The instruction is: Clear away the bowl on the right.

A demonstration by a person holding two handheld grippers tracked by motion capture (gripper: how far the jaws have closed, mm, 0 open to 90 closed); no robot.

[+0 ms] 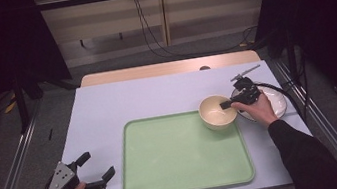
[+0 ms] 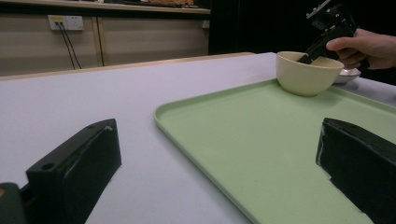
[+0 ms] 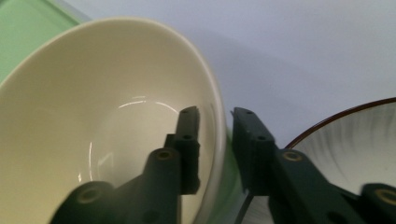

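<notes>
Meanwhile, the right gripper (image 1: 229,103) pinched the bowl (image 1: 216,113) by its near wall, 1 jaw inside and 1 outside the rim. That cream bowl sat on the far right corner of the green tray (image 1: 176,161), just beside a plate (image 1: 279,103) on the table (image 1: 108,108). Over at the table's near left edge, the left gripper (image 1: 97,167) hovered with its 2 jaws spread wide, holding nothing.
</notes>
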